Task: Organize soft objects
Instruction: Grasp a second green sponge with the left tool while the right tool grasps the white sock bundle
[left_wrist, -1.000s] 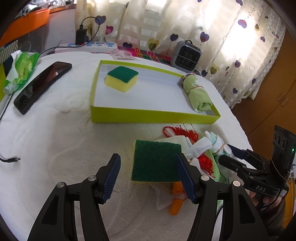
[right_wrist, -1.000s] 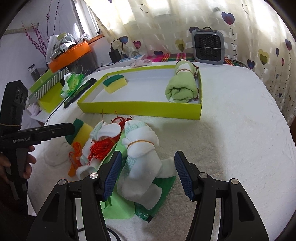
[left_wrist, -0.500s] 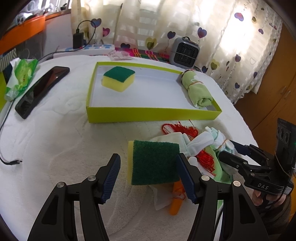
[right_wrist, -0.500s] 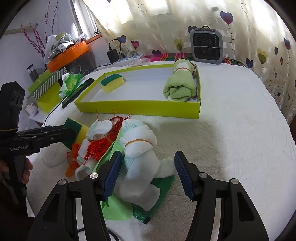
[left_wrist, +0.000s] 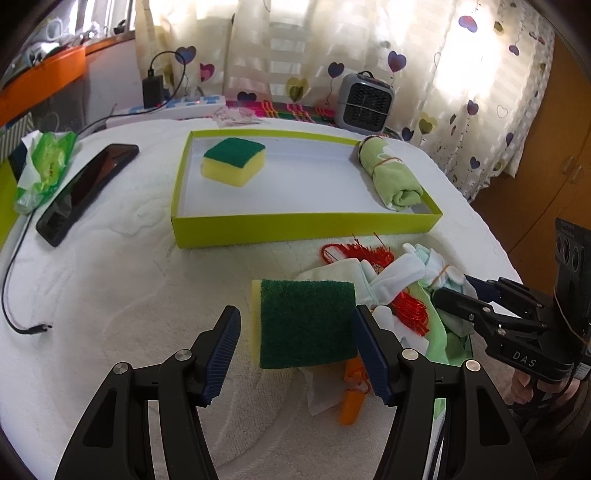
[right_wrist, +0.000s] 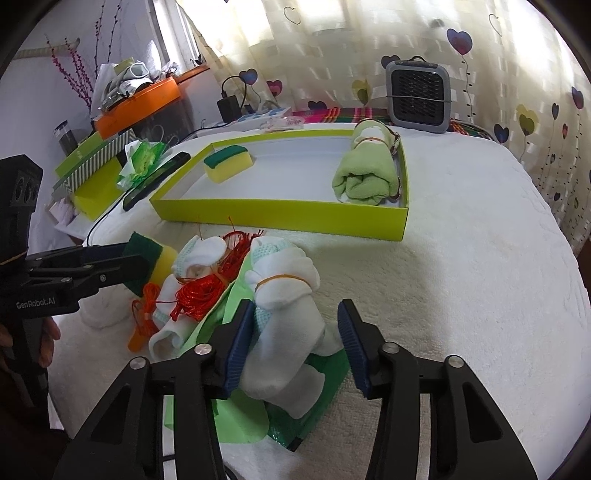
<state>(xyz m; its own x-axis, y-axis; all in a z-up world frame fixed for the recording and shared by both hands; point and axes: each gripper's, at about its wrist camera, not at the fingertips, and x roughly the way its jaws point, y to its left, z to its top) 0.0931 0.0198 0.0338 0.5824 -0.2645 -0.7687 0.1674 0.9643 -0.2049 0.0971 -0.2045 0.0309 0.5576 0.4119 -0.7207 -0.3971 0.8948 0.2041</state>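
The big white towel-covered bench (left_wrist: 110, 295) holds a flat lime-green cardboard tray (left_wrist: 303, 229), with one yellow sponge with a green top (left_wrist: 233, 161) and one rolled green cloth (left_wrist: 391, 177) already inside. The step in hand looks like picking up. The right hand-held gripper (right_wrist: 295, 338) has just been closing around a white rolled sock bundle with a rubber band (right_wrist: 284, 295), but only one pad touches it. The left hand-held gripper (left_wrist: 295, 347) stands open around a second green-topped sponge (left_wrist: 304, 325) lying near the tray. Next, each must squeeze, lift, and clear the tray wall. Tangled red string (right_wrist: 207, 288) may snag.
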